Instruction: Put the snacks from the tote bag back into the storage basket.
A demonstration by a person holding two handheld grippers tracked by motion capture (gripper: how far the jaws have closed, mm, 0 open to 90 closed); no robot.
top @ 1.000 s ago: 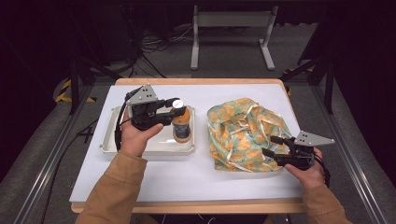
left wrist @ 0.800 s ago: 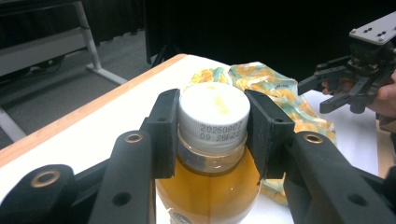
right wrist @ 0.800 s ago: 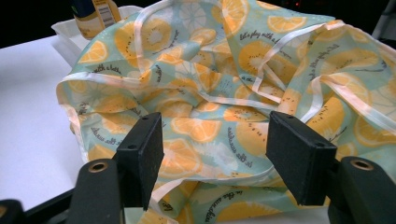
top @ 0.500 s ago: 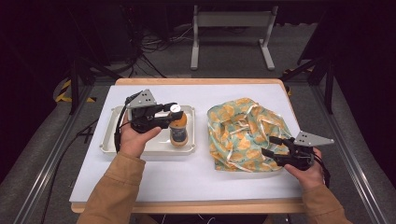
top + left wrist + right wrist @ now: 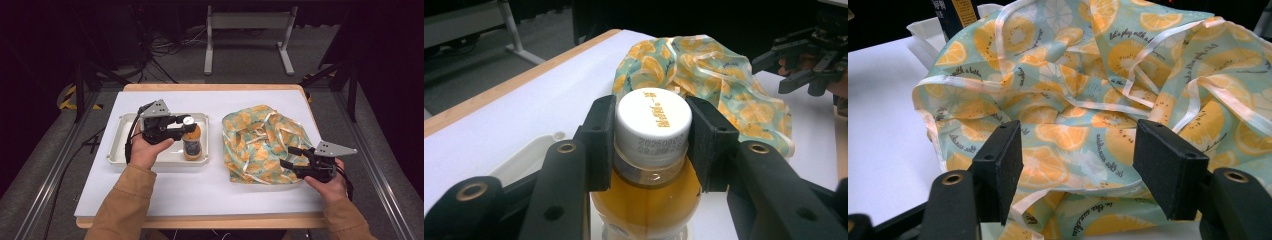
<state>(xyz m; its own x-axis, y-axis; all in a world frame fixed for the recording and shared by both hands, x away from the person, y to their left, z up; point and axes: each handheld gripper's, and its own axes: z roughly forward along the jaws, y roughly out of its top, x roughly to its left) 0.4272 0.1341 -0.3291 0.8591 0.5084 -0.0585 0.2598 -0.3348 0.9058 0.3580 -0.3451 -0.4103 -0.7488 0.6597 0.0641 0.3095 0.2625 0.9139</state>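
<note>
Our left gripper point(image 5: 186, 126) clamps the juice bottle's point(image 5: 192, 144) cap inside the white tray point(image 5: 120, 150); our right gripper point(image 5: 291, 157) gapes beside the fruit-print bag point(image 5: 255, 135).

High view looks down from above; both tool views sit close, sharing the bag point(image 5: 704, 75).

Both forearms wear tan sleeves point(image 5: 125, 200) with ribbed cuffs. Each hand carries a black gripper: the left gripper point(image 5: 184, 128) and the right gripper point(image 5: 292, 157) each bear a grey three-cornered plate with small dark holes. Their black fingers point(image 5: 599, 140) are blocky, with brass-ringed holes. A black cable point(image 5: 131, 131) trails from the left gripper.
</note>
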